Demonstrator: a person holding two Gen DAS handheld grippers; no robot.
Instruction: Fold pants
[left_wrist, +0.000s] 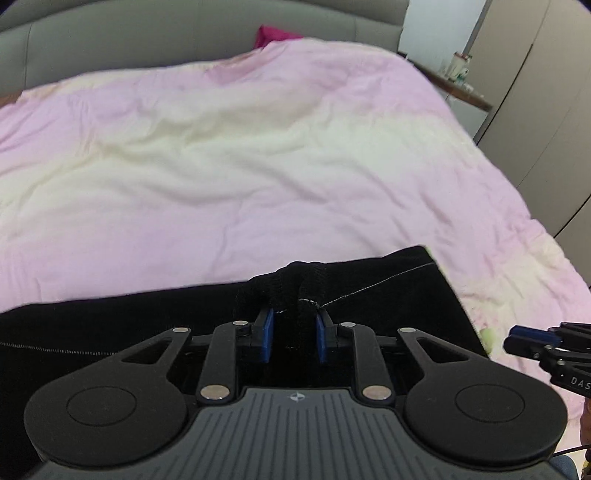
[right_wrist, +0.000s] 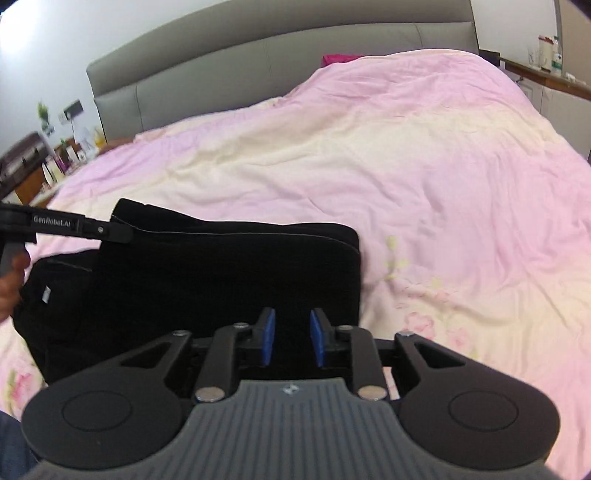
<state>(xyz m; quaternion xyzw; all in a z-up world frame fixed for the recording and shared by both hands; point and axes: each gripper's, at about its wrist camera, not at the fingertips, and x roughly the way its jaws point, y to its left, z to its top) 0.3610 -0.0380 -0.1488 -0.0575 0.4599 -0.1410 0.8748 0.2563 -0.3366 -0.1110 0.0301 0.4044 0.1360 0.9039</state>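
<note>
right now the black pants (left_wrist: 369, 295) lie folded on the pink quilt (left_wrist: 258, 166). the left gripper (left_wrist: 294, 334) pinches a bunched ridge of their cloth. the right gripper (right_wrist: 291, 338) hangs over the pants, jaws narrowly apart, cloth between them unclear.

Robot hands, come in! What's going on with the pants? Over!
Left gripper pinching black pants. Right gripper not visibly gripping. Pants on pink blanket. Nothing blocking.
</note>
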